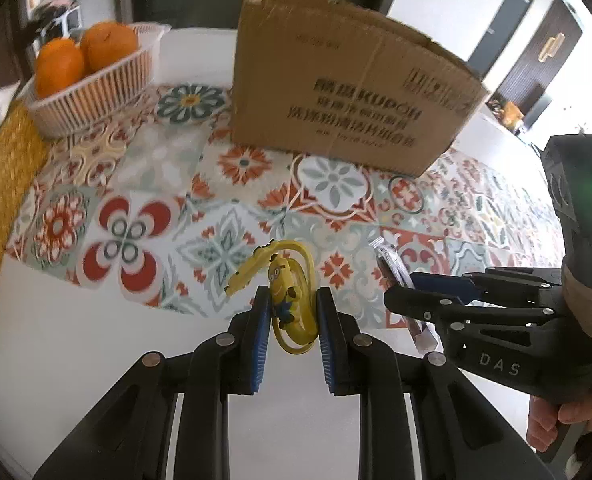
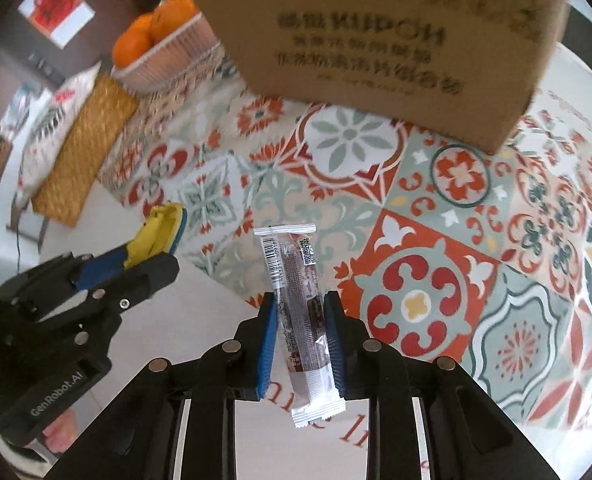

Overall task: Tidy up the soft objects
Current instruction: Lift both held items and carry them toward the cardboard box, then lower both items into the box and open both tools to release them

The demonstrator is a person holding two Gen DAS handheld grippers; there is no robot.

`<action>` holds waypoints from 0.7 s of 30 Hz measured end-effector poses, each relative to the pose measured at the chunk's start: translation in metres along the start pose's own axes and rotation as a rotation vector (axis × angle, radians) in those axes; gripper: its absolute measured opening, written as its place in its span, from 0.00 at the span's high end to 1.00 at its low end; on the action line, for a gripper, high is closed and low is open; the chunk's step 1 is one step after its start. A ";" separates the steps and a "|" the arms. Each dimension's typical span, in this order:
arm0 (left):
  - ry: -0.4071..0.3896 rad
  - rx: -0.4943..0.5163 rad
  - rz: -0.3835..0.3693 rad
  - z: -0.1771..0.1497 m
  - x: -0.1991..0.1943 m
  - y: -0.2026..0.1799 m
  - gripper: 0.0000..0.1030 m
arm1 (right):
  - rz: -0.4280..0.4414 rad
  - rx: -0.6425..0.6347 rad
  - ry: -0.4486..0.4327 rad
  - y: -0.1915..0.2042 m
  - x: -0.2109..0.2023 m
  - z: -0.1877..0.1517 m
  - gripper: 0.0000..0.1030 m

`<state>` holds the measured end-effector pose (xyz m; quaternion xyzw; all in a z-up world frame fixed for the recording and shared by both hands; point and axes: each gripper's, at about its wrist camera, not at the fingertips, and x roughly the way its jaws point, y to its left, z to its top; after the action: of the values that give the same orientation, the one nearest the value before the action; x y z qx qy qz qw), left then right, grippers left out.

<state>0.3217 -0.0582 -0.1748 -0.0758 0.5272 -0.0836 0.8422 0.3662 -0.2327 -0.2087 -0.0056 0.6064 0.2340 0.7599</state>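
Observation:
My left gripper [image 1: 293, 294] is shut on a yellow soft minion toy [image 1: 284, 280] with looped straps, held above the white table. In the right wrist view that toy [image 2: 162, 226] sticks out of the left gripper [image 2: 152, 260] at the left. Between the blue pads of my right gripper [image 2: 301, 300] stands a long snack bar [image 2: 296, 280] in a clear and white wrapper, gripped at its middle. In the left wrist view the right gripper [image 1: 400, 290] comes in from the right, the bar [image 1: 390, 258] poking past its tips. A cardboard box [image 1: 348, 92] stands behind both.
The box [image 2: 396, 40] rests on a patterned tile mat [image 1: 156, 200]. A ribbed plastic basket [image 1: 96, 92] with oranges [image 1: 60, 66] sits at the back left. A yellow woven mat [image 1: 4, 200] lies along the left edge. A hand [image 1: 552, 420] holds the right gripper's handle.

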 end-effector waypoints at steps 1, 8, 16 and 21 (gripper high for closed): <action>-0.006 0.011 -0.006 0.002 -0.003 0.000 0.77 | -0.003 0.016 -0.016 0.000 -0.006 -0.002 0.76; -0.087 0.107 -0.023 0.025 -0.033 -0.004 0.77 | -0.016 0.109 -0.151 0.027 -0.035 0.005 0.76; -0.188 0.191 -0.067 0.060 -0.067 -0.008 0.77 | -0.031 0.169 -0.301 0.044 -0.071 0.021 0.76; -0.246 0.226 -0.084 0.081 -0.085 -0.012 0.77 | -0.036 0.190 -0.377 0.053 -0.094 0.032 0.76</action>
<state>0.3571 -0.0479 -0.0631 -0.0122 0.4036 -0.1676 0.8994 0.3622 -0.2093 -0.0991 0.0992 0.4727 0.1588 0.8611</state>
